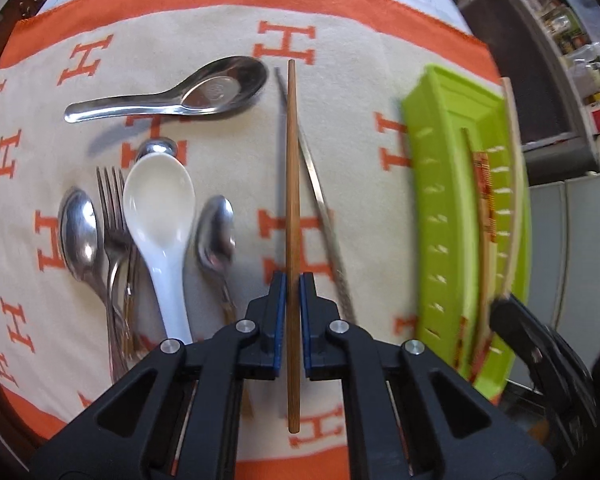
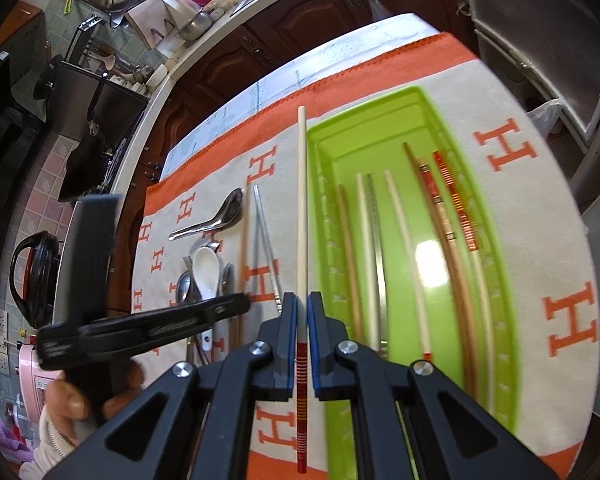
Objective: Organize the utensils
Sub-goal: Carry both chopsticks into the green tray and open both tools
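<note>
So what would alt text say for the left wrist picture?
The left claw grips a brown wooden chopstick above an orange-and-cream cloth. Spoons, a fork and a white ceramic spoon lie left; a green tray holding chopsticks sits right.

Left black two-finger gripper with blue pads (image 1: 293, 292) pointing forward, fingers nearly parallel, pressing on thin brown wooden chopstick (image 1: 292, 184) running straight between pads. Right black two-finger gripper with blue pads (image 2: 302, 316) pointing forward, pads closing on cream chopstick with red-striped end (image 2: 302, 216). Right gripper showing at right edge of left wrist view, blurred. Left gripper showing side-on at left of right wrist view, person's hand (image 2: 76, 396) wrapping its handle, fingers curling round grip, pale sleeve cuff (image 2: 52, 436) at wrist.
</note>
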### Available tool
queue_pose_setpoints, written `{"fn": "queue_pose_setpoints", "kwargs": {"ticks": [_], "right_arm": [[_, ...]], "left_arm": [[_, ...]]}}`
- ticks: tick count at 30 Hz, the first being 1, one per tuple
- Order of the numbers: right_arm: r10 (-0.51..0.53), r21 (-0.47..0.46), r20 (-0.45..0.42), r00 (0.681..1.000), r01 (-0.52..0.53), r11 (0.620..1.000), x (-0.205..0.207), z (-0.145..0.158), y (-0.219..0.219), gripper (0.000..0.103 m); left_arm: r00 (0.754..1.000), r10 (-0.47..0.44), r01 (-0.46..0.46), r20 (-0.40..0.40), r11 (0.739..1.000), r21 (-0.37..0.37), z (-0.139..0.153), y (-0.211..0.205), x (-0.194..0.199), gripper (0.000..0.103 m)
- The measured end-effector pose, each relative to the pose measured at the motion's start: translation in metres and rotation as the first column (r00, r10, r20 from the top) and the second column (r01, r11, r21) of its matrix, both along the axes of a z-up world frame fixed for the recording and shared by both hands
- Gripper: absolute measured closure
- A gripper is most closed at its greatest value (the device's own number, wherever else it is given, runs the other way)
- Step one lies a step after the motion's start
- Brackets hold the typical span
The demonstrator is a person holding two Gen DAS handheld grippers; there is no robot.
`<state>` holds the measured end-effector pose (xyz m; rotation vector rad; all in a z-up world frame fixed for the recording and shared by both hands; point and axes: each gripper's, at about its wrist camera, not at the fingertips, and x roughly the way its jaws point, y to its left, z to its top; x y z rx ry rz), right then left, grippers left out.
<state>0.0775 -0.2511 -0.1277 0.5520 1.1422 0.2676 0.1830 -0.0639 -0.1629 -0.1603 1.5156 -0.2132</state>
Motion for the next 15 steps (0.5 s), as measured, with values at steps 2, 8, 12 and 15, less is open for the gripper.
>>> {"fn": "queue_pose_setpoints", "kwargs": {"ticks": [2,8,12,15], "right_arm": [[-0.009,-0.028,0.004,1.0,0.009,1.0,-0.003,0.001,-0.009,0.098],[-0.017,-0.209,-0.028,0.999,0.011,0.978,-0.009,-0.009,-0.024,0.098],[-0.018,-0.296,-0.043,0.999,0.005,0.955,-0.013,-0.018,-0.029,0.097],[-0.031,-0.339,-0.047,0.998,0.014,0.941,-0.015,-0.02,-0.032,0.097]], "left_arm": [[1.0,-0.007,0.008,0.012,0.999,-0.049,0.017,-0.002,-0.008,0.099],[0.997,-0.053,0.062,0.062,0.984,-0.167,0.065,-0.03,-0.031,0.099],[0.993,-0.072,0.09,0.088,0.971,-0.22,0.081,-0.059,-0.037,0.099],[0.994,-0.071,0.089,0.081,0.964,-0.25,0.074,-0.079,-0.042,0.099]]}}
